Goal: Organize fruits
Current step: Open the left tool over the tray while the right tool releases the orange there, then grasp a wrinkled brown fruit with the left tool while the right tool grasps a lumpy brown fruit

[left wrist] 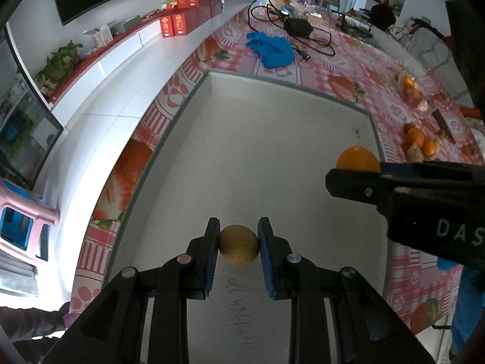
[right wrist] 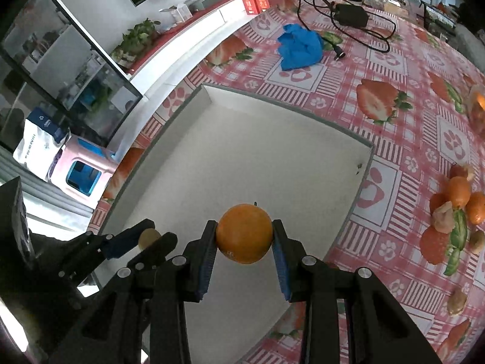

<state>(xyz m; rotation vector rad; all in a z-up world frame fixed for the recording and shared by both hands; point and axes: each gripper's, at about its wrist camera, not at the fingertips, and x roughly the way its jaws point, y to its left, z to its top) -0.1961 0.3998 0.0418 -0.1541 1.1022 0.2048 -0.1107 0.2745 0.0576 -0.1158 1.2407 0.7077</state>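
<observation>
Over the white tray (left wrist: 303, 157), left claw (left wrist: 239, 244) grips a brownish fruit (left wrist: 239, 245), right claw (right wrist: 244, 233) an orange (right wrist: 244, 233).

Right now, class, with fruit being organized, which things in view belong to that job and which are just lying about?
Part of the job:
- left gripper holding a small yellowish-brown fruit
- right gripper holding an orange
- white tray
- loose oranges

Lying about:
- blue cloth
- black power adapter
- red boxes
</observation>
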